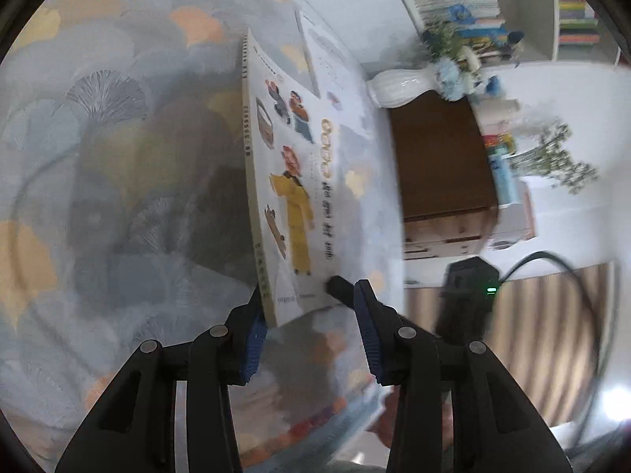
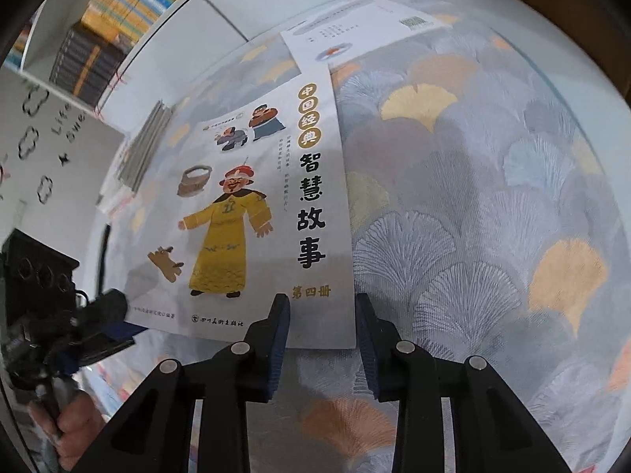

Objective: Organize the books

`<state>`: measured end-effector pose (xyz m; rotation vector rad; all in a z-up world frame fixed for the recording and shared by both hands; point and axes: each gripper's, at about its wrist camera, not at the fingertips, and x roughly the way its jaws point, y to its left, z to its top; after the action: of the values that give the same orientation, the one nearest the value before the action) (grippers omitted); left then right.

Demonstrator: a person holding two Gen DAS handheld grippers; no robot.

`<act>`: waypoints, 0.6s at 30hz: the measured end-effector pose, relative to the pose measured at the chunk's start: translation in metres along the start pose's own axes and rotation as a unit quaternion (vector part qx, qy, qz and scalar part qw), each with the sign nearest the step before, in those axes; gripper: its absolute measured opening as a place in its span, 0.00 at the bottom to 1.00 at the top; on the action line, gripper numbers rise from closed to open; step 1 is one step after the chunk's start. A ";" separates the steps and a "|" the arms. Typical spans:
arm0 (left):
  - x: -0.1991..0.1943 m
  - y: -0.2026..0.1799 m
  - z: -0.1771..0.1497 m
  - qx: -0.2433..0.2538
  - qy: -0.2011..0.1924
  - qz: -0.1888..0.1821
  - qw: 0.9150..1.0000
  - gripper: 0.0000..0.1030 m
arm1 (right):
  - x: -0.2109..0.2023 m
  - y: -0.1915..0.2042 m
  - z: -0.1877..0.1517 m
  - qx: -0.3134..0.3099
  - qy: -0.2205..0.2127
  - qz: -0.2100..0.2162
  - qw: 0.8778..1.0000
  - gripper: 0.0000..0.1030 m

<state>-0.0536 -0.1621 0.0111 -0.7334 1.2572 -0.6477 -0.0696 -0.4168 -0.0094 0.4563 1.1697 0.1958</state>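
While my left gripper (image 1: pixel 309 301) and right gripper (image 2: pixel 321 317) both have fingers clenched on the storybook's (image 2: pixel 252 213) near edge at six o'clock on the desk (image 2: pixel 493 197), shelving remains undone, another book (image 2: pixel 355 23) waiting at twelve.

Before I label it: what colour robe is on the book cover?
Yellow robe, clearest in the right wrist view.
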 end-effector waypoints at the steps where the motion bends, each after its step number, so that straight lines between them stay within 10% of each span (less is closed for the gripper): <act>1: 0.006 0.000 0.001 0.006 0.001 0.023 1.000 0.15 | 0.000 -0.001 0.000 0.004 -0.001 0.003 1.000 0.32; 6: 0.021 0.007 0.008 -0.002 -0.001 0.052 0.999 0.08 | -0.001 -0.002 0.000 0.011 0.007 0.009 1.000 0.32; 18: 0.008 0.005 0.036 -0.110 0.007 -0.117 0.987 0.08 | -0.020 -0.060 0.020 0.163 0.027 0.160 0.973 0.51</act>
<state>-0.0166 -0.1605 0.0079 -1.0722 1.2781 -0.7104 -0.0644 -0.4824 -0.0131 0.9375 1.1804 0.2972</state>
